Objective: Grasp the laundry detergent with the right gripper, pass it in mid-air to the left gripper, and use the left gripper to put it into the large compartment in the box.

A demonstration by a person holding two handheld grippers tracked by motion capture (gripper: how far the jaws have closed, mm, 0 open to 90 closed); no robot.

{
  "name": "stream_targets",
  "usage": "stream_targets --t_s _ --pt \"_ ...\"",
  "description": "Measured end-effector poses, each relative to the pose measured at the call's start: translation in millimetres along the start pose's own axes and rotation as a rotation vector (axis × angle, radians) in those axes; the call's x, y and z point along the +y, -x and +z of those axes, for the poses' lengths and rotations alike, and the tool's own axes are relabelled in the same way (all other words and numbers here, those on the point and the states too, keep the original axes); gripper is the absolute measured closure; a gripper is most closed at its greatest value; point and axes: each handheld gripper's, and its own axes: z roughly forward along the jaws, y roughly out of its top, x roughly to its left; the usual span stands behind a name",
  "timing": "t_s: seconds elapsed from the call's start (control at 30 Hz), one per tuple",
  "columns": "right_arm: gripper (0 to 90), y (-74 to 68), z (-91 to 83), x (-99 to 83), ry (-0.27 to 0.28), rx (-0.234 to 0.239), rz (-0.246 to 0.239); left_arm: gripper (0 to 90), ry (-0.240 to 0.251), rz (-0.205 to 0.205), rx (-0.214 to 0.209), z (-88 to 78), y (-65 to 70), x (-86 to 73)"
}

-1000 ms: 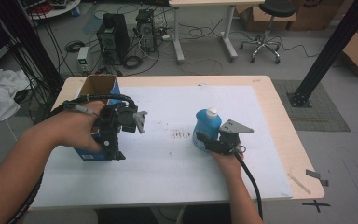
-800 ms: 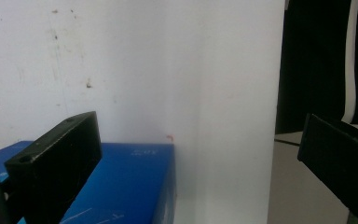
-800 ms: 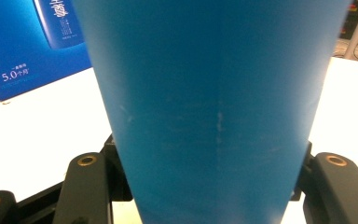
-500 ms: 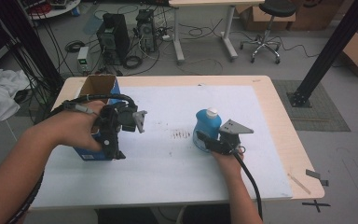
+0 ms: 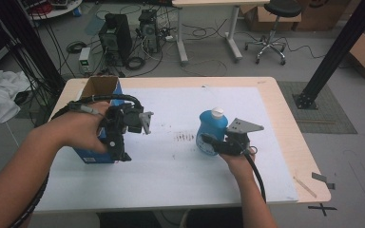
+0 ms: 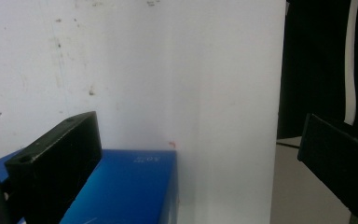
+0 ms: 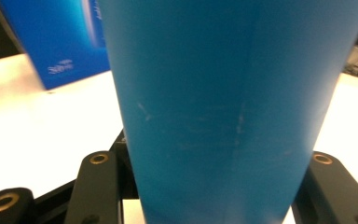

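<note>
High view first: the person's two forearms come in from the bottom edge onto a white sheet (image 5: 171,166) that covers most of the wooden table (image 5: 290,118). The right forearm runs nearly straight up the frame, the hand low and wrapped round the right gripper (image 5: 212,144), whose grey three-cornered plate lies on top and whose cable trails back along the wrist. That gripper lies about level and points left, at the lower body of a blue bottle (image 5: 212,130) with a white cap, which stands upright on the sheet right of centre.

Right gripper view, close up, has the bottle (image 7: 233,112) between the two black jaws, one on each side of its base and right against its walls — the jaws have just been closing and now clamp the bottle.

On the other side, the left forearm crosses the frame on a slant from the bottom-left corner, the wrist bent so that the hand grips the left gripper (image 5: 120,153) from above; the gripper points downward, toward the person, over the near end of an open blue box (image 5: 97,154) that stands at the sheet's left edge. Its cable loops over the back of the hand.

Left gripper view looks down on the sheet (image 6: 168,70) and the corner of the box (image 6: 130,191) — the jaws stand wide apart, the left jaw over the box, with no pad pressing on anything.
</note>
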Motion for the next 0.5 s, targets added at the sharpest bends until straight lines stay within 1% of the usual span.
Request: stream_targets --t_s 0.03,0.13,0.23,0.27,0.3,0.37,0.4,0.43,0.47,0.5 --pt "46.1 -0.8 -1.9 2.8 0.0 0.012 -0.007 0.1 -0.002 0.004 -0.001 -0.2 -0.4 1.7" --pt "45.9 -4.6 -8.9 14.3 -0.006 0.068 -0.039 0.1 -0.004 0.01 0.0 -1.2 -1.2 7.1" --pt "45.7 -10.8 -13.4 25.2 -0.025 0.129 -0.07 0.1 -0.005 0.017 0.0 -1.8 -1.6 12.6" --pt "45.7 -10.8 -13.4 25.2 -0.025 0.129 -0.07 0.1 -0.005 0.017 0.0 -1.8 -1.6 12.6" --pt "45.6 -16.9 -15.4 31.2 -0.033 0.173 -0.096 0.1 -0.007 0.023 -0.001 -2.1 -1.6 16.4" --pt "45.5 -22.2 -16.4 34.2 -0.037 0.205 -0.111 0.1 -0.01 0.029 -0.002 -2.5 -1.4 20.2" --pt "45.5 -22.2 -16.4 34.2 -0.037 0.205 -0.111 0.1 -0.01 0.029 -0.002 -2.5 -1.4 20.2" --pt "45.5 -28.0 -16.5 36.3 -0.04 0.243 -0.127 0.1 -0.012 0.032 -0.002 -2.6 -1.0 23.7" --pt "45.5 -28.0 -16.5 36.3 -0.04 0.243 -0.127 0.1 -0.012 0.032 -0.002 -2.6 -1.0 23.7" --pt "45.5 -31.0 -16.3 36.7 -0.043 0.261 -0.134 0.1 -0.014 0.035 -0.004 -2.7 -0.9 26.3"
